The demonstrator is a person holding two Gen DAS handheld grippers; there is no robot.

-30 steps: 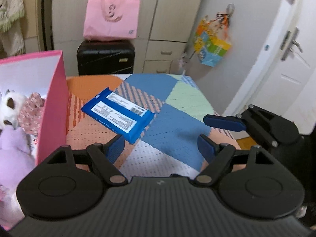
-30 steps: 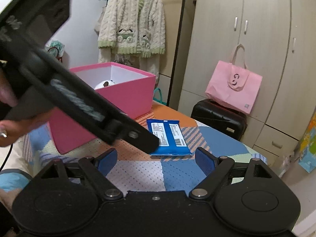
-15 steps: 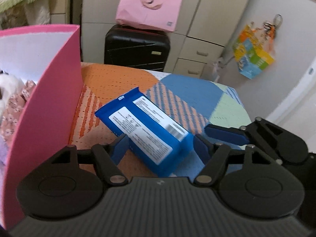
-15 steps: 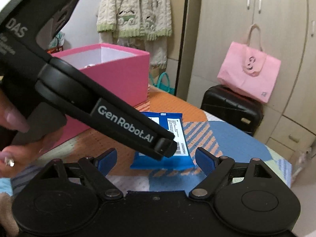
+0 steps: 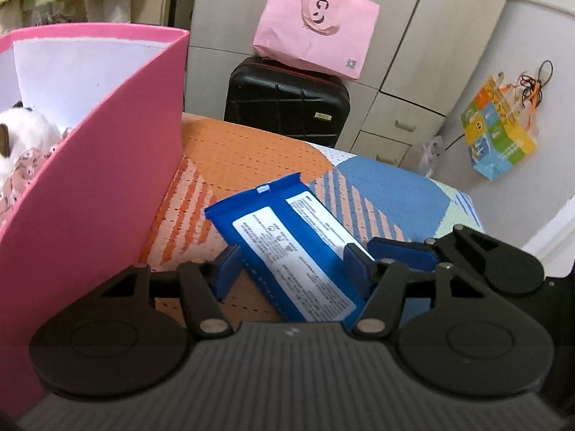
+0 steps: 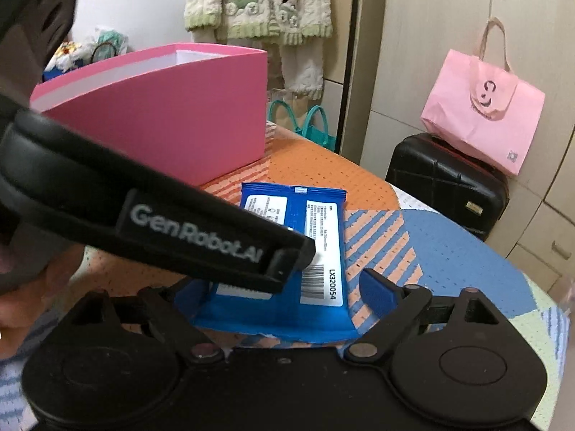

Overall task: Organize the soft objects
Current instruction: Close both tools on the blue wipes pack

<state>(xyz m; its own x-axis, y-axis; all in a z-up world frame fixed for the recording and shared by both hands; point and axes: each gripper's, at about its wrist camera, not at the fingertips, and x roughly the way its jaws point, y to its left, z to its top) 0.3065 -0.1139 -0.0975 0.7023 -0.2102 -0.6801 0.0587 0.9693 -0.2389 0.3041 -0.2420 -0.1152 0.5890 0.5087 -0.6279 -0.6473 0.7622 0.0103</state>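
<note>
Blue and flat, the wipes pack (image 5: 287,248) lay on the patchwork table (image 5: 248,147), between the left gripper's (image 5: 291,269) fingers (image 5: 227,269), which had just been closing and straddled it, not yet clamped. The right gripper (image 6: 287,298) stood spread wide around the pack's near end. Left of the fingers stood the pink box (image 5: 100,186).

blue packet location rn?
Blue packet lies on the patchwork table, right of the pink box, between the left tongs' closing fingers.
</note>
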